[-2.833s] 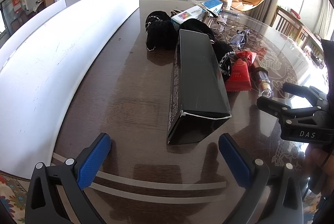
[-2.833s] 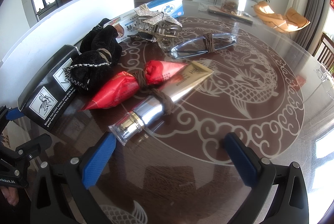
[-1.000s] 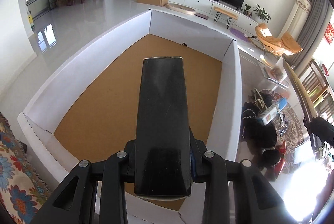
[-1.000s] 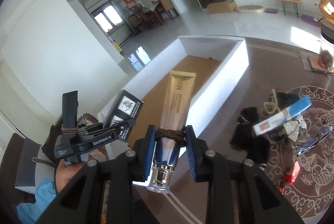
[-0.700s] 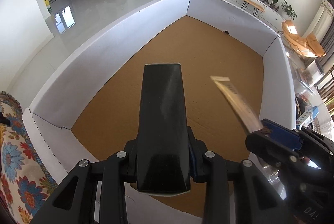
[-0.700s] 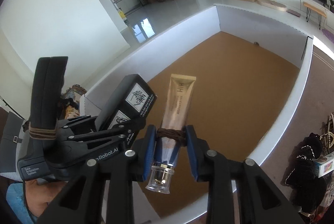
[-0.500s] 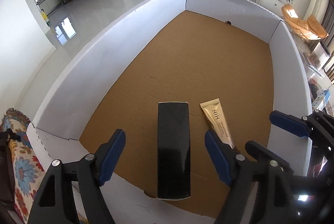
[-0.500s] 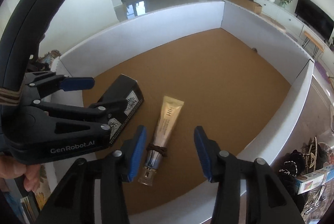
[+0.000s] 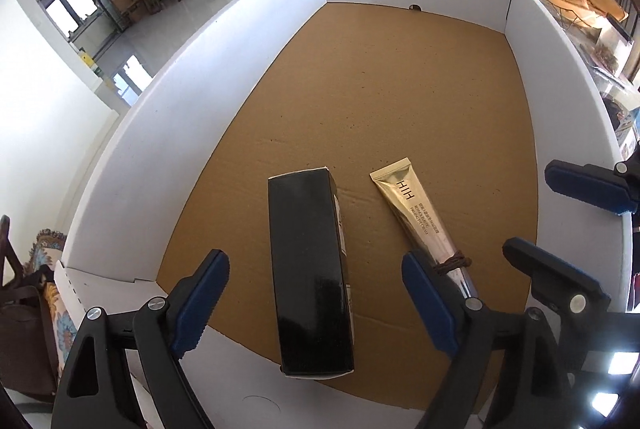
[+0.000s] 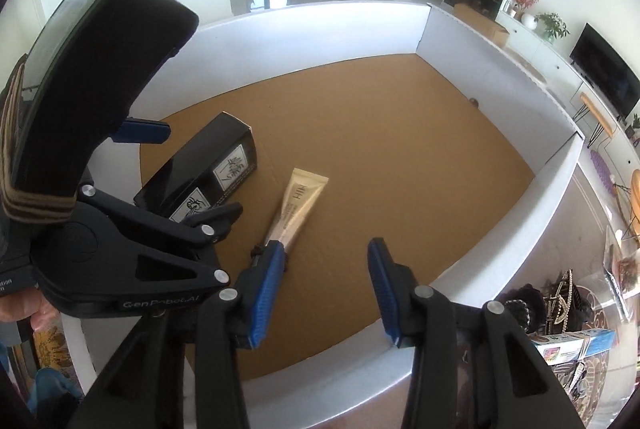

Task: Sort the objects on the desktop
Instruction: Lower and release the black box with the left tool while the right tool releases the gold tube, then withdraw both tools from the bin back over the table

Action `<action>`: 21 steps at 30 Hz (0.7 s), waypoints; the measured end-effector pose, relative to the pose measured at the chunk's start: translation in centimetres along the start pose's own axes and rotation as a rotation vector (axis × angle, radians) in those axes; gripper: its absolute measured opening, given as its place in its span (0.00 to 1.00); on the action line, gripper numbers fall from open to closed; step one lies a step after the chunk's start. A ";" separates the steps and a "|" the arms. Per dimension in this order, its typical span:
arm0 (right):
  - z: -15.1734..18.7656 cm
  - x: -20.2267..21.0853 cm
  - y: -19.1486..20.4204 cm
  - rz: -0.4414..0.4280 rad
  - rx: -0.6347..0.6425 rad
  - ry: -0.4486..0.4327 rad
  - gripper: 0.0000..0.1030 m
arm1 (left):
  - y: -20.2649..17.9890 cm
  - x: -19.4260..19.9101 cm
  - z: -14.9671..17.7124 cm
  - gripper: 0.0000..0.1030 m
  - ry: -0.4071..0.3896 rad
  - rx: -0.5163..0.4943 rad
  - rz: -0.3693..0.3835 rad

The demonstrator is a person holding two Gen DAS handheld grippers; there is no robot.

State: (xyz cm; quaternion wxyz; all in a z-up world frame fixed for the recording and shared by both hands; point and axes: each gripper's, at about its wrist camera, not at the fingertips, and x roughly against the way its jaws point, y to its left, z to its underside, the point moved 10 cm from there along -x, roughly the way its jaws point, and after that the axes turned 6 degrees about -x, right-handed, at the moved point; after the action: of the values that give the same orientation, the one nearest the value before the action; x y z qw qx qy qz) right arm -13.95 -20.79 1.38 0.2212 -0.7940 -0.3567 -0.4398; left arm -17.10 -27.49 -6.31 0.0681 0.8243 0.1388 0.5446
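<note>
My left gripper [image 9: 316, 303] hangs wide open above the black carton [image 9: 310, 269] lying by the cardboard box's [image 9: 224, 101] near edge; gold tube [image 9: 420, 217] beside it; my right gripper [image 10: 326, 293], jaws just narrowing, is parted and grips nothing

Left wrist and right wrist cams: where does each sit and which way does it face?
Left wrist view: on the left gripper, looking steeply down into the cardboard box; own jaws open over the black carton; right gripper's jaws at the right edge.
Right wrist view: on the right gripper, looking down into the box from the other side; own jaws open, empty; left gripper and a hand at left.
Shared: box, black carton, gold tube, both lying loose on the box floor.
</note>
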 end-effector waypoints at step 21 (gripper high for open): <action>20.6 15.3 -19.5 0.418 -0.418 -0.307 1.00 | -16.5 21.6 3.3 1.00 -0.635 0.101 0.340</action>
State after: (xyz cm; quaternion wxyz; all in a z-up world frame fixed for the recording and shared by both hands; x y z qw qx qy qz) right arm -12.20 11.25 4.61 0.0827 -0.9352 -0.1171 -0.3238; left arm -8.68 -5.08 7.04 -0.0245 0.9660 -0.0017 0.2575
